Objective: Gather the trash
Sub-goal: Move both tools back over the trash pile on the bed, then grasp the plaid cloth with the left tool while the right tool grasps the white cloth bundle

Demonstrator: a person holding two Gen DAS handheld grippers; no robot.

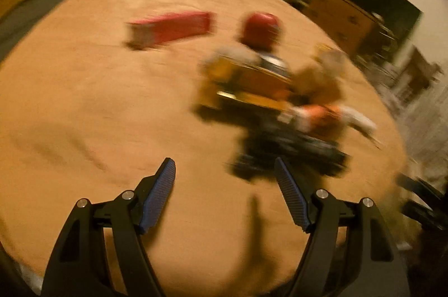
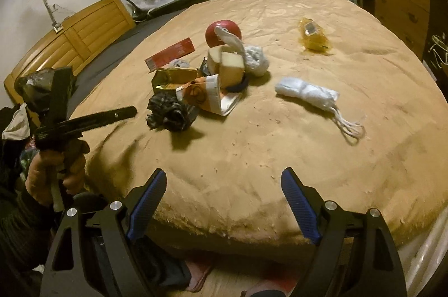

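Both claws, left (image 1: 225, 166) and right (image 2: 221, 176), agape, empty. Trash heap (image 2: 196, 78) on bed (image 2: 308, 157). Advice: take black wad (image 2: 170, 116) first, nearest.

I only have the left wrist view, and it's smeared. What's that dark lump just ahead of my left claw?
Observer: A crumpled black wrapper. It's the piece of the pile nearest the left claw.
Operator: Anything lying away from the pile?
Observer: A white drawstring pouch lies alone, to the right of the pile in the right wrist view.
Operator: And the right claw?
Observer: The right claw is open and empty, above the near edge of the bed.
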